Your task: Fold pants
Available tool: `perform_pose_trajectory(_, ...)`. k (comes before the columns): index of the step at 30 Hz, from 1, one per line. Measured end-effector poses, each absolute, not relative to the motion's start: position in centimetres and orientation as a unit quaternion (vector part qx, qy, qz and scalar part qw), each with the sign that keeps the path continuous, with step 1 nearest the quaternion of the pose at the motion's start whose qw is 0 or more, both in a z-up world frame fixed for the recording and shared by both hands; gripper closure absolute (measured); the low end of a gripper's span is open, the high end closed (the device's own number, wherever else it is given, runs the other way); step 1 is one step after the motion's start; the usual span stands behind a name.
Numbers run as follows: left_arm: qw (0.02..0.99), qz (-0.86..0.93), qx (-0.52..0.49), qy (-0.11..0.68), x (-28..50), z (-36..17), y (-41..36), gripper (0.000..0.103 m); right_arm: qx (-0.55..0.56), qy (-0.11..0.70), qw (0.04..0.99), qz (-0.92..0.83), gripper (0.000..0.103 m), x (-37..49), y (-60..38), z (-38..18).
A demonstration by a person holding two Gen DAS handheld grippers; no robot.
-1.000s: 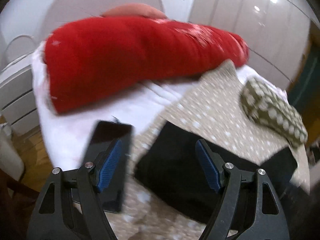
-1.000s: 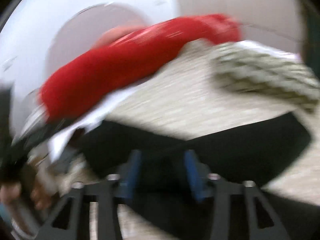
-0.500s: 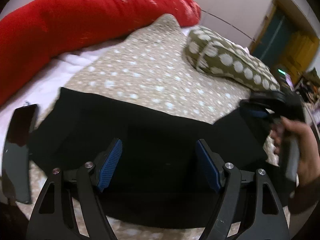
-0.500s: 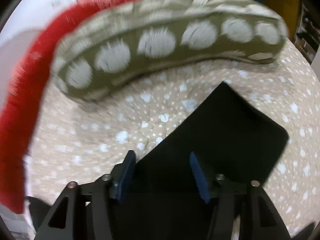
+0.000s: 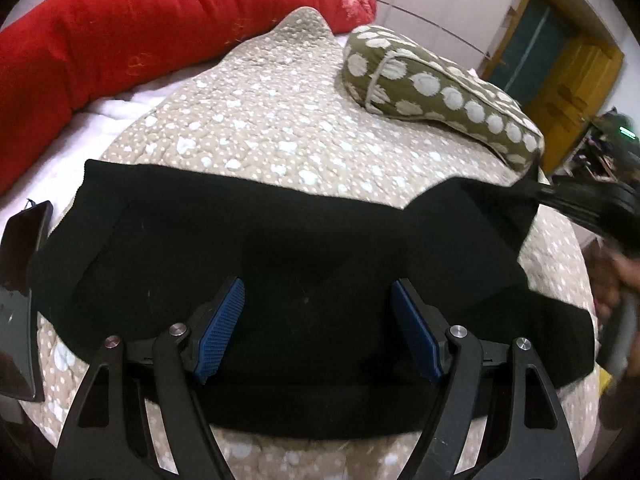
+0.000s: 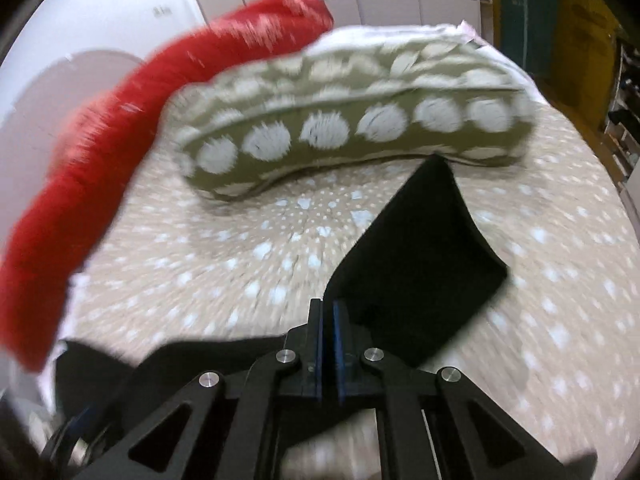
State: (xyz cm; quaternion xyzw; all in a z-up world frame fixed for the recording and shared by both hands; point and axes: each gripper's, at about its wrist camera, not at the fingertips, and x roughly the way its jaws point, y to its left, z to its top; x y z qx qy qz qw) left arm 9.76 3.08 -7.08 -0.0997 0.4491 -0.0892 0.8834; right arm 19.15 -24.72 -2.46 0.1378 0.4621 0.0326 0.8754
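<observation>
Black pants (image 5: 280, 248) lie spread across a beige dotted quilt (image 5: 256, 120) on a bed. My left gripper (image 5: 318, 332) is open, its blue pads hovering over the near middle of the pants, empty. My right gripper (image 6: 328, 320) is shut on the far right end of the pants (image 6: 420, 256) and lifts that cloth off the quilt. In the left wrist view the right gripper (image 5: 560, 196) shows at the right edge, pinching the pants' corner.
A long red bolster (image 5: 140, 40) lies along the far side of the bed. An olive pillow with white dots (image 5: 440, 92) sits just beyond the pants' right end. A dark phone (image 5: 20, 280) lies at the left edge. Wardrobe doors stand behind.
My right gripper has closed on the pants' right end and raised it. My left gripper has swung right from the phone and now holds over the pants' middle, still open.
</observation>
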Motion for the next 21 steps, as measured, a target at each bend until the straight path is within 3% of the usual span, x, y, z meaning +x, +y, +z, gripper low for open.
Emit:
perform_pose_trajectory(7,0.881,-0.112,-0.137,0.439,6.6,-6.5,5.7,0.027,0.216,0.405,0.888,0.028,0.099,2.8,-30.9,-0.8)
perform_pose_trajectory(13,0.891,-0.088,-0.106,0.433,4.8,-6.0,5.5,0.027,0.228,0.458,0.859,-0.017,0.102,-1.8,-32.8,-6.5)
perform_pose_trajectory(21,0.896,-0.088,-0.093,0.426,3.4,-4.9,5.5,0.027,0.261,0.419,0.870,-0.016,0.101,-3.9,-34.8,-5.0)
